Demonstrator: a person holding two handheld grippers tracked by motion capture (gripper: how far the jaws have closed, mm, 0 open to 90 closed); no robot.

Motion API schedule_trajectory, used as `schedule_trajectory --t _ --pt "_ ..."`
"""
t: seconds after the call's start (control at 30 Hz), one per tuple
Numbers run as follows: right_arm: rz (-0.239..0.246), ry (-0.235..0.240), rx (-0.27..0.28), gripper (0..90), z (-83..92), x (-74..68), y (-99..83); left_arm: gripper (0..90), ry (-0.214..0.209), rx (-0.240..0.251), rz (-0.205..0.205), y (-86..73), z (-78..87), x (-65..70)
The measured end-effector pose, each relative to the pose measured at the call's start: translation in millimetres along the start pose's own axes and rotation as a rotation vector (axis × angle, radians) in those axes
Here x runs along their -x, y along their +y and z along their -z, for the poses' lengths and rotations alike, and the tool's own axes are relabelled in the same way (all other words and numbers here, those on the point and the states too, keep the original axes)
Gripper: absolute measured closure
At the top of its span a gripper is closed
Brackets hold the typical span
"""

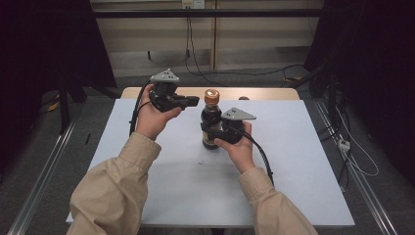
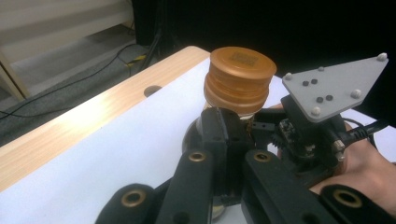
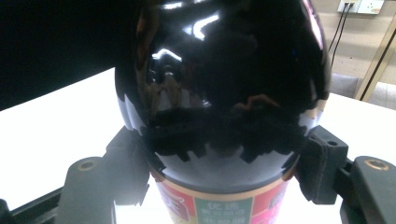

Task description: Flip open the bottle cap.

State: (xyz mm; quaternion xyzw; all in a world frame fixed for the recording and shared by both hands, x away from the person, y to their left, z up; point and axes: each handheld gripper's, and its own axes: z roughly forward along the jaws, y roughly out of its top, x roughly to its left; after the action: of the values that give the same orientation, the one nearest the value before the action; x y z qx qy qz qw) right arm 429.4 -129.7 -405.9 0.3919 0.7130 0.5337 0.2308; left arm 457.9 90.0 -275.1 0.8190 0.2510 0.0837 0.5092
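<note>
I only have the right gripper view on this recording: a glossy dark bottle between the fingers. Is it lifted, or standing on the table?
Observer: From the high view, the glossy dark glass bottle appears to stand upright on the white rectangular table, with the right gripper clamped around its body.
Operator: What is on top of it?
Observer: A round orange-brown ribbed cap, in place on the neck.
Operator: And the other gripper?
Observer: The left gripper is held up beside the cap with its fingers shut, pointing at it. I cannot tell whether they touch it.
</note>
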Motion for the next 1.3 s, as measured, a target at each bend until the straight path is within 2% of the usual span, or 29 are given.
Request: schedule_trajectory --t 0.43,0.6,0.63,0.93,1.3 --pt "0.005 0.000 0.002 30.7 0.0 -0.4 -0.2 90.0 -0.032 0.002 -0.003 2.0 -9.6 4.6" --pt "0.004 0.001 0.004 30.6 0.1 0.2 -0.4 90.0 -0.031 0.004 -0.006 4.7 -9.9 5.5" --pt "0.004 0.001 0.004 30.6 0.1 0.1 -0.4 90.0 -0.043 0.001 -0.002 5.4 -9.8 5.2" --pt "0.004 0.002 0.004 30.6 0.3 0.4 -0.6 90.0 -0.047 0.007 0.008 5.4 -11.6 3.9" --pt "-0.008 0.000 0.013 30.5 0.0 0.9 -1.5 90.0 -0.044 -0.005 -0.006 11.0 -12.7 5.7"
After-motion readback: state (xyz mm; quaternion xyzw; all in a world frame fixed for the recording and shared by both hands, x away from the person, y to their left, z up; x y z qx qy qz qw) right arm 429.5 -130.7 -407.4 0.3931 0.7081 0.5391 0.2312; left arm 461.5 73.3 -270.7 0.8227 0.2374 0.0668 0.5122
